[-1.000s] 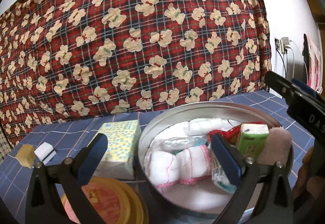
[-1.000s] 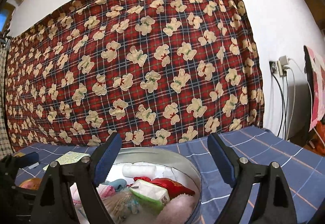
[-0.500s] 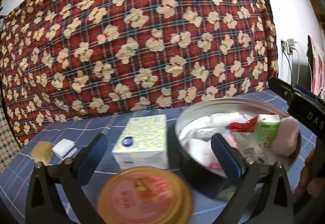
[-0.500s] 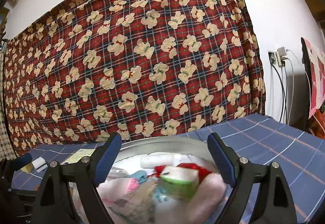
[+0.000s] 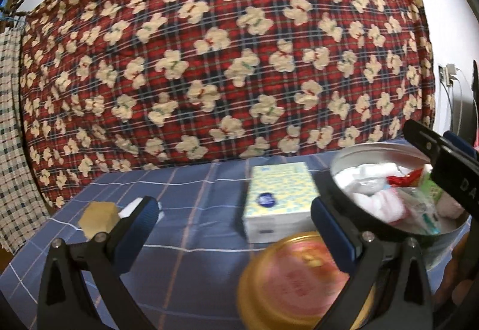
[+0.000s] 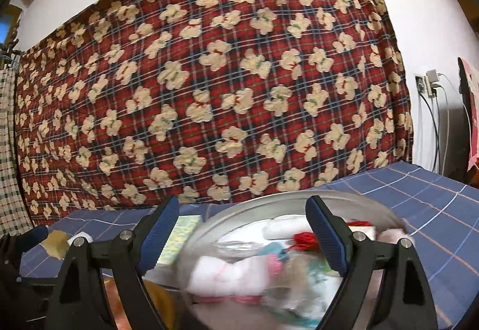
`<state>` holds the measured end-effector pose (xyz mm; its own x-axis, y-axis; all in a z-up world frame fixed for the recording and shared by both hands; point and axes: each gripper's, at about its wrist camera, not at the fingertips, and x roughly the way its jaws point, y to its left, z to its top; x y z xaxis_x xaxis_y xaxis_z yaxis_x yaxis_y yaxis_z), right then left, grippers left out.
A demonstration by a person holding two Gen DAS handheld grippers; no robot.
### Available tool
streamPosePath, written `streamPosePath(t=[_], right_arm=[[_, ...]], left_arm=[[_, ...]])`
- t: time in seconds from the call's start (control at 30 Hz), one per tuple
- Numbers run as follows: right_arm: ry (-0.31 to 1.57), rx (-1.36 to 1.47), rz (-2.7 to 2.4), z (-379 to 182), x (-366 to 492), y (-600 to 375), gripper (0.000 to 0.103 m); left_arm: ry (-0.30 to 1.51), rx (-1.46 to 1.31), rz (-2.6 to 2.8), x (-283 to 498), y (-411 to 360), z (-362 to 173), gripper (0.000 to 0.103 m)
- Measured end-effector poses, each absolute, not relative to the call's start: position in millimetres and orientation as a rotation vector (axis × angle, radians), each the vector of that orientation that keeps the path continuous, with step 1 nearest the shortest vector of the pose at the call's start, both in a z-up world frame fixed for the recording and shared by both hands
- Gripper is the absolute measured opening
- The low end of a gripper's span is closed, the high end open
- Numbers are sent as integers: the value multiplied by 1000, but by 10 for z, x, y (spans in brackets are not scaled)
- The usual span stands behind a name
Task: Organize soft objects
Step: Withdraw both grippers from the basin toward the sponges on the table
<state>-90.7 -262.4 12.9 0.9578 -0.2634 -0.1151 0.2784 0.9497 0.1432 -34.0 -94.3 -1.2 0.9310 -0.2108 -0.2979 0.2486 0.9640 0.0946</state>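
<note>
A round metal bowl (image 5: 371, 150) holds several soft items: white rolled cloths (image 5: 374, 198), a red packet, a green pack, a pink fluffy piece. In the right wrist view the bowl (image 6: 269, 200) fills the lower middle, blurred. My right gripper (image 6: 241, 210) stands open over its near side, with nothing pressed between its blue pads. My left gripper (image 5: 233, 210) is open too, low over the blue checked cloth. A yellow-patterned tissue box (image 5: 278, 195) lies just beyond it. A tan sponge (image 5: 97, 217) and a small white block (image 5: 131, 208) lie at the left.
A round gold-rimmed tin with a pink top (image 5: 299, 279) sits close under my left gripper's right finger. A red plaid bear-print blanket (image 5: 227, 60) hangs behind the table. Cables and a wall socket (image 6: 428, 84) are at the far right. The table's blue cloth (image 6: 434, 201) runs on to the right of the bowl.
Both grippers have moved left across the table, so the bowl and tissue box slid right in both views. The sponge and white block come further into the left view. Both stay open.
</note>
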Motion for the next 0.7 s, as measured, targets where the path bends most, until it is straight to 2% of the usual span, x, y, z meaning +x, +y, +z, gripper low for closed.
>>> streamPosePath(t=[0.4, 0.7], right_arm=[[115, 126, -126, 118, -642, -1789, 88], [148, 142, -37, 87, -360, -1195, 88]], left_arm=[[310, 137, -117, -38, -261, -29, 103], [393, 97, -14, 347, 380, -93, 103]])
